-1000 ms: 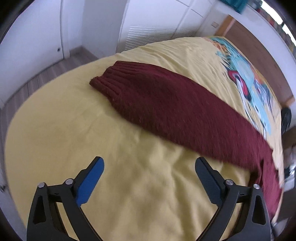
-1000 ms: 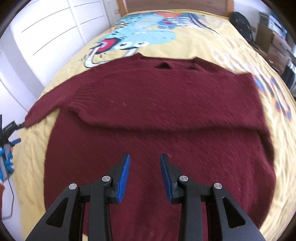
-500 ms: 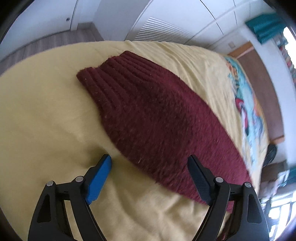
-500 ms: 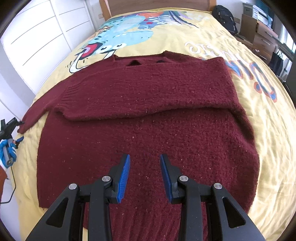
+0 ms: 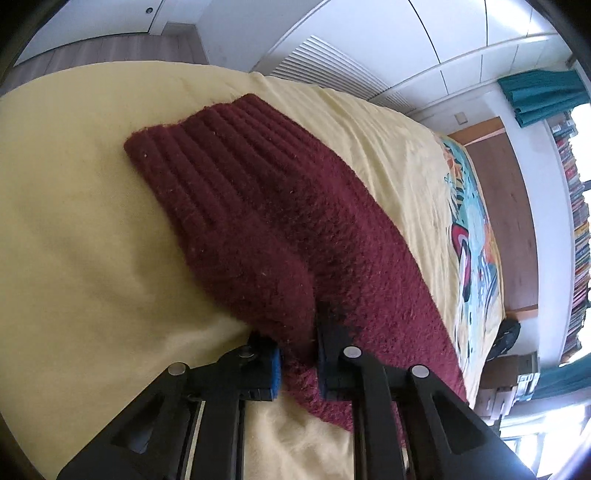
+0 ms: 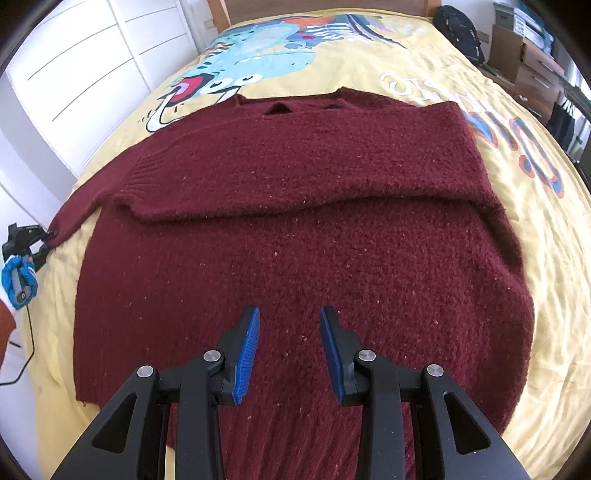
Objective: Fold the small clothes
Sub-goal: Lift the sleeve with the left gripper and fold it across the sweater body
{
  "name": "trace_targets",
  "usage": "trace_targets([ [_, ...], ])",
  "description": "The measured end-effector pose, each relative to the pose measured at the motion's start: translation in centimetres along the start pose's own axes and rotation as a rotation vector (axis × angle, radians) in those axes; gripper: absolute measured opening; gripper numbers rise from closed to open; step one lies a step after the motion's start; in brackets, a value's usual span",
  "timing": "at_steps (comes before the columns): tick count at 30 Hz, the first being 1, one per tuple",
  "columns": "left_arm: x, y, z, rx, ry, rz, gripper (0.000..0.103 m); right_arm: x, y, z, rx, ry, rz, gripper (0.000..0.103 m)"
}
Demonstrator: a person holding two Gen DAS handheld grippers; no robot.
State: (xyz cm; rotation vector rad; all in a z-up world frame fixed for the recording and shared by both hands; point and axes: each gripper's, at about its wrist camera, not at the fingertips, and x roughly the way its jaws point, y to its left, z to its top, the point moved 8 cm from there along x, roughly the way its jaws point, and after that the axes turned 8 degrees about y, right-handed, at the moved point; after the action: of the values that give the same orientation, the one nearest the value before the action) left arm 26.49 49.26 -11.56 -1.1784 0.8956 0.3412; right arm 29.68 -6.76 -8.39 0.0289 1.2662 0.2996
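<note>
Pinching the sleeve [image 5: 258,229] now, left hand-held gripper [image 5: 297,363] (earlier open).

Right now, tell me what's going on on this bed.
A person is folding a dark red knitted sweater spread on the yellow printed bedspread. The left tongs are shut on the sweater's outstretched sleeve near its ribbed cuff. The right tongs hover open above the sweater's lower body. One sleeve already lies folded across the chest.

Bare yellow bedspread [image 6: 524,206] along the bed's right edge, backpack [image 6: 460,27] at far right corner (off the sweater [image 6: 295,229]), wardrobe [image 6: 74,74] close along left edge.
</note>
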Motion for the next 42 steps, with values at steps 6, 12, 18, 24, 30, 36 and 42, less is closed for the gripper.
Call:
trace_targets([
  [6,-0.2,-2.6,-0.5,0.046,-0.009,-0.006,0.008,-0.5,-0.2,-0.8,-0.012,-0.003,0.006,0.035],
  [12,-0.1,-6.8,-1.4,0.104,-0.004,-0.032,0.008,-1.3,-1.3,-1.7,0.003,-0.007,0.014,0.035],
  [18,0.2,-12.1,-3.2,0.160,0.012,-0.060,0.007,-2.4,-2.7,-2.7,0.025,-0.020,0.025,0.035],
  [24,1.3,-17.4,-6.1,0.228,0.049,-0.087,0.007,-3.6,-4.7,-4.1,0.048,-0.032,0.016,0.035],
  [30,3.1,-23.9,-10.2,0.293,0.094,-0.135,0.007,-4.8,-7.3,-5.4,0.102,-0.054,0.026,0.035],
  [36,4.9,-29.4,-14.8,0.371,0.148,-0.176,0.007,-6.3,-9.7,-6.4,0.144,-0.087,0.030,0.035],
  [42,7.0,-34.5,-21.0,0.474,0.219,-0.204,0.007,-7.4,-12.2,-7.4,0.189,-0.110,0.027,0.035],
])
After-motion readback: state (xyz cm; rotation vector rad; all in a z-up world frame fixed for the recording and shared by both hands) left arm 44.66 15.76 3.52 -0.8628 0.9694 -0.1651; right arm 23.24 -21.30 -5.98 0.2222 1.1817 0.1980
